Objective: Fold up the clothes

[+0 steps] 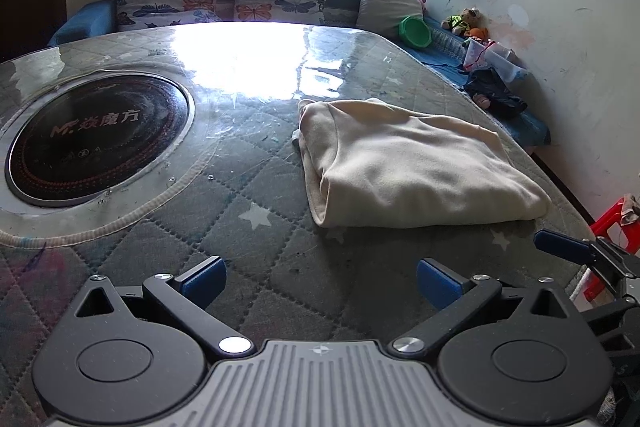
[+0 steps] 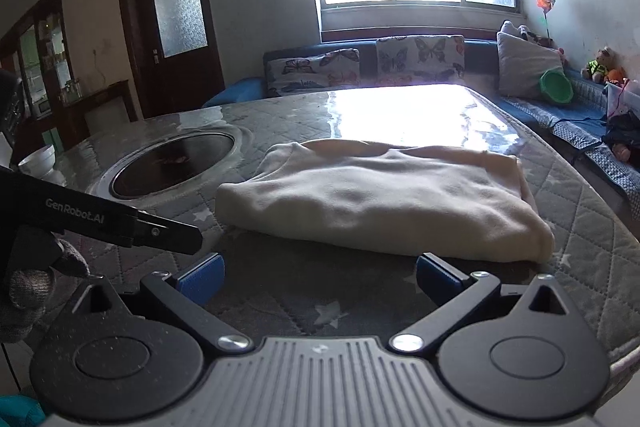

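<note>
Both grippers spread wide and empty, folded cream sweatshirt (image 2: 384, 195) lying crosswise just ahead of the right gripper (image 2: 320, 277), further right-forward of the left gripper (image 1: 320, 281).

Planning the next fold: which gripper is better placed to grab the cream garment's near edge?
Right, probably. The right gripper is open with the cream garment directly ahead and close. The left gripper, also open, sits farther back, the garment off to its right.

Folded cream fleece garment (image 1: 412, 163) lying on grey quilted star-print table cover (image 1: 256, 187), right of round black inset cooktop (image 1: 96, 139). Left gripper (image 1: 320, 283) near, blue-padded fingers (image 1: 204, 281) spread wide, clear of cloth.
</note>
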`<state>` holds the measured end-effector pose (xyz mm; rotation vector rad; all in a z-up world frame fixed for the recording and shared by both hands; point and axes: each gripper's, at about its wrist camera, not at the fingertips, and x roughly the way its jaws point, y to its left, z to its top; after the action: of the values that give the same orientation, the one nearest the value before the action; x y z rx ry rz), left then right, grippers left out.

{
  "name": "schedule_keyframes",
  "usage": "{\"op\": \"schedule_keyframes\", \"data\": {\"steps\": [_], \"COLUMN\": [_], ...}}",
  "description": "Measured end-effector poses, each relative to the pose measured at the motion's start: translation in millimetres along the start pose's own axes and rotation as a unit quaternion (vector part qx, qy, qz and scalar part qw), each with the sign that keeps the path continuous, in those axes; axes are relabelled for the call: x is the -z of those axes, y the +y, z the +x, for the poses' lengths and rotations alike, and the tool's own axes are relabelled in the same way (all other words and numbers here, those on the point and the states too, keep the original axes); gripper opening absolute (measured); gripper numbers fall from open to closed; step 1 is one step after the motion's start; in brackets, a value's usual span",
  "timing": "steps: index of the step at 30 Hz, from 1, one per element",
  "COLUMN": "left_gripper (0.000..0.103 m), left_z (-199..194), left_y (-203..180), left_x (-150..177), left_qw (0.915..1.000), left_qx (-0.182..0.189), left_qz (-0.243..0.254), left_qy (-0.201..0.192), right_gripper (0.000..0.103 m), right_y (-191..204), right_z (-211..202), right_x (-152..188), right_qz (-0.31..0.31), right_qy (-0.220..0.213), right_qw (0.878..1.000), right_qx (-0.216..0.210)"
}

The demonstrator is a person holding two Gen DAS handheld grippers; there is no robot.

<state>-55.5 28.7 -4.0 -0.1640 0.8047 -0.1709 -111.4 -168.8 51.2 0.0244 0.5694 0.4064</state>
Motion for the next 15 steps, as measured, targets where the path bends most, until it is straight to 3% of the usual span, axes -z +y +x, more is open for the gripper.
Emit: {"op": "schedule_keyframes", "data": {"steps": [15], "left_gripper": [0.103], "left_z": [-1], "left_y": [-13], "left_x": [12], "left_qw": [0.9997], "left_qx": [-0.007], "left_qz": [0.021], "left_qy": [-0.001], "right_gripper": [0.103], "right_y": [2], "right_z": [-9], "right_x": [5], "right_qz": [0.004], "right_qy": [-0.01], "right_qw": [1.0], "right_qx": [0.017]}}
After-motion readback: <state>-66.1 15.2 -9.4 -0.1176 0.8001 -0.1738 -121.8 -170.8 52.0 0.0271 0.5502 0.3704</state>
